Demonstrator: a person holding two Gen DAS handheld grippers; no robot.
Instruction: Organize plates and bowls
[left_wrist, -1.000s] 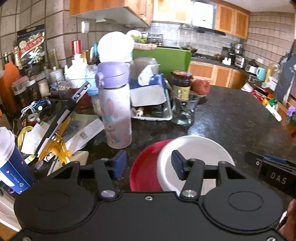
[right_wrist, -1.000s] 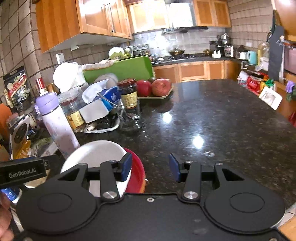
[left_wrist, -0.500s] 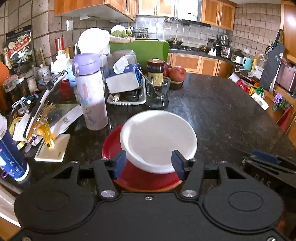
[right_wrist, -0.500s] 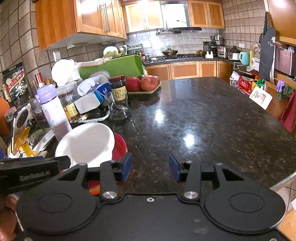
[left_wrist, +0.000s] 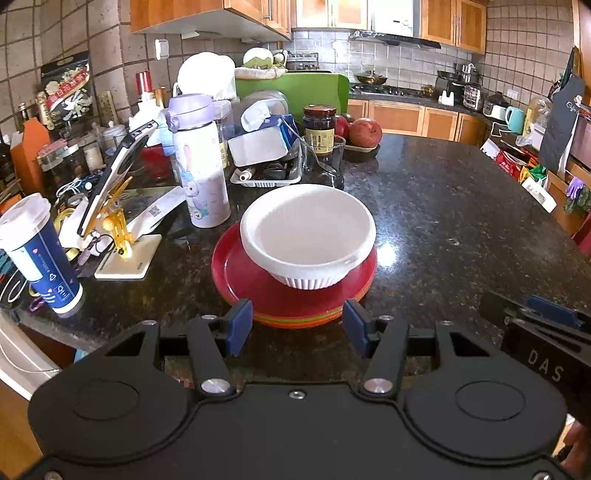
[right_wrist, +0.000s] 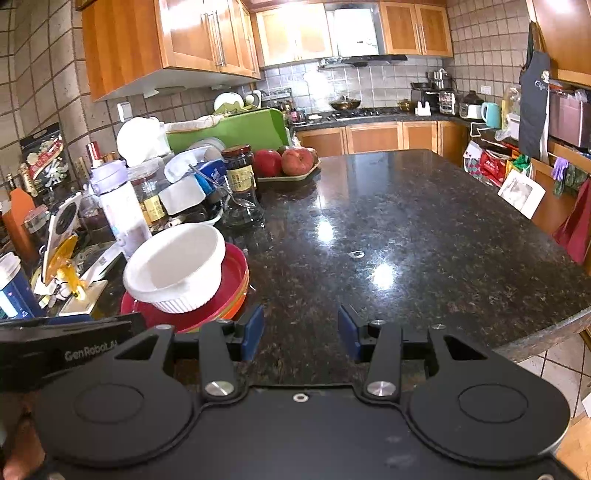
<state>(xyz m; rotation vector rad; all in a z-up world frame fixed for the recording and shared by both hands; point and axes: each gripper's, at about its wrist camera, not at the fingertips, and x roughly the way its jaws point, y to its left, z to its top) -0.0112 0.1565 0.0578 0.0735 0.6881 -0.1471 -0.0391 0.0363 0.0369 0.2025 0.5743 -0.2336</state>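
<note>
White bowl (left_wrist: 308, 236) sits upright on top of a stack of plates (left_wrist: 258, 284), red one on top, orange and greenish rims showing under it. Stack is on the dark stone counter (left_wrist: 443, 221), just right of the purple-lid water bottle (left_wrist: 201, 162) and in front of the glass jar clutter. Bowl sits off-centre, toward the stack's far right side.

Left gripper (left_wrist: 297, 323) is just short of the stack's near edge, fingers spread apart, nothing between them, not touching the plates. Right gripper (right_wrist: 301, 332) is over bare counter, to the right of the stack, fingers also apart and empty.

Judged progress: stacking looks done or nearly so, plates nested, bowl on top, no other loose plates or bowls visible on the counter near the bottle. A white dish stands back in the clutter behind the bottle; can't tell if it belongs to the task. Possibly left: centring the bowl, or moving the stack.
</note>
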